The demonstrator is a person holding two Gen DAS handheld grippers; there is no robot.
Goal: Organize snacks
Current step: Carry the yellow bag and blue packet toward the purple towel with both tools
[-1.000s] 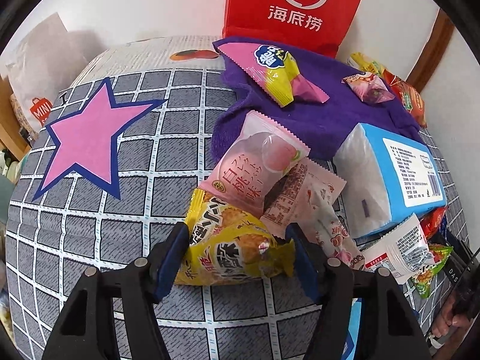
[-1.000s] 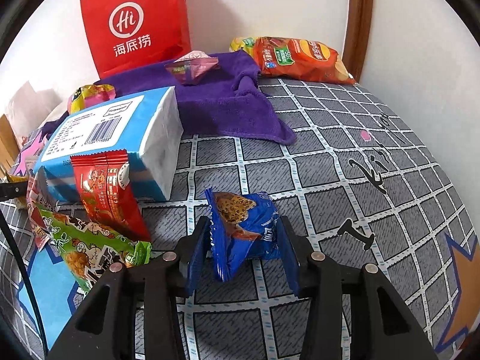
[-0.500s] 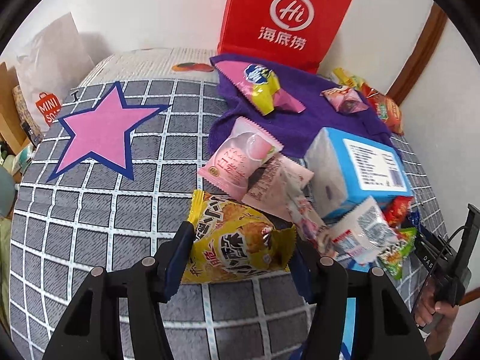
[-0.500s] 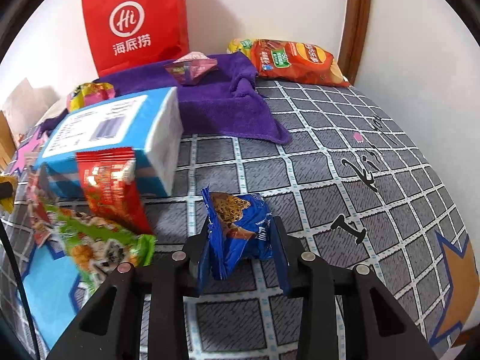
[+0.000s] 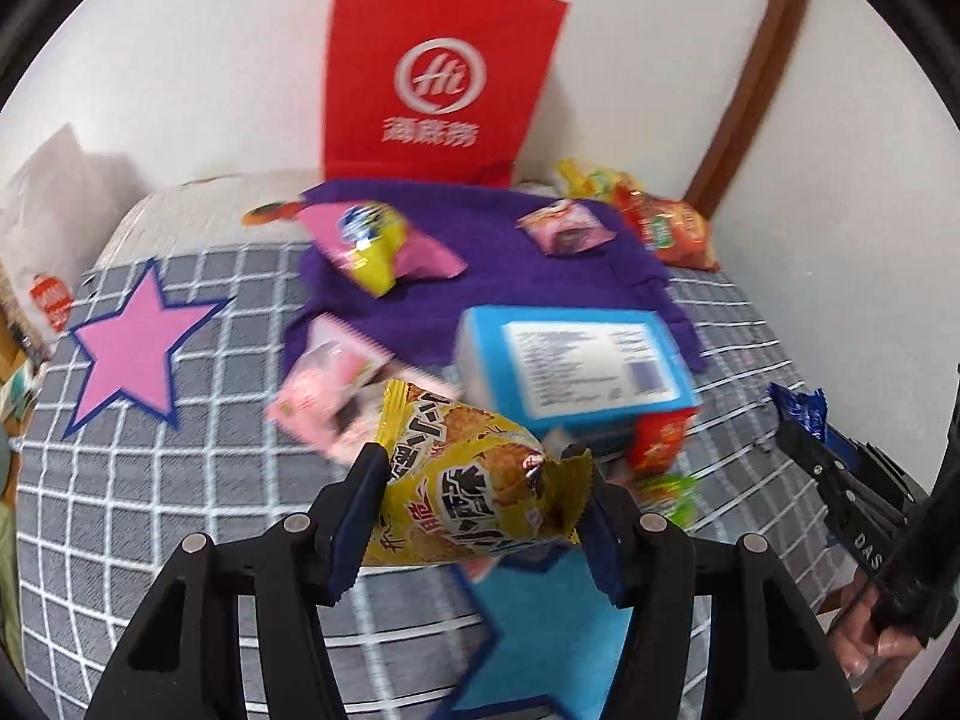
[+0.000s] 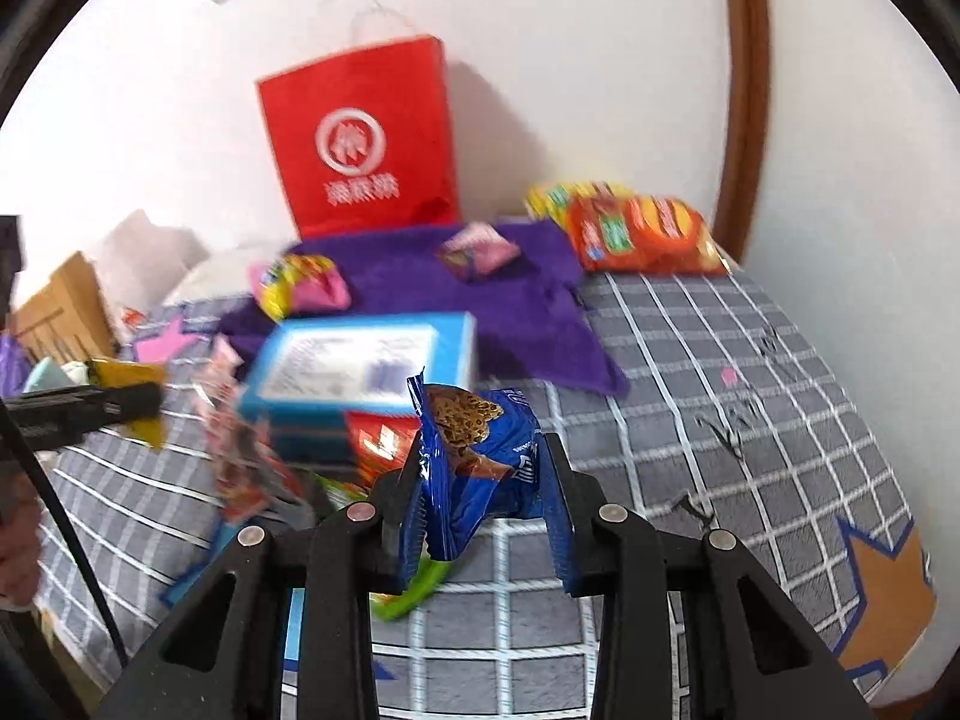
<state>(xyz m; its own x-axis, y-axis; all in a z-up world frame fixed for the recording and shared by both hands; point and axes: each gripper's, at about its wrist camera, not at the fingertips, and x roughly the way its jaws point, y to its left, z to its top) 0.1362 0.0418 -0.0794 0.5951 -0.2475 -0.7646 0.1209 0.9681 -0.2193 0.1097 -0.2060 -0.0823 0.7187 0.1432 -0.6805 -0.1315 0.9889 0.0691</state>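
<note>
From the left wrist, the left gripper (image 5: pixel 483 498) is clenched on a yellow snack packet (image 5: pixel 474 486), held clear above the grey checked bedcover (image 5: pixel 180 480). Ahead lie a pink packet (image 5: pixel 327 378), a blue tissue pack (image 5: pixel 576 360) and a purple towel (image 5: pixel 480 276) below the red paper bag (image 5: pixel 441 78); the cover around the pink star (image 5: pixel 129 348) is open. From the right wrist, the right gripper (image 6: pixel 480 486) grasps a blue cookie packet (image 6: pixel 474 462), lifted off the cover. Open checked cloth (image 6: pixel 750 420) runs rightward to the bed's edge; an orange chip bag (image 6: pixel 642 234) sits against the wall.
</note>
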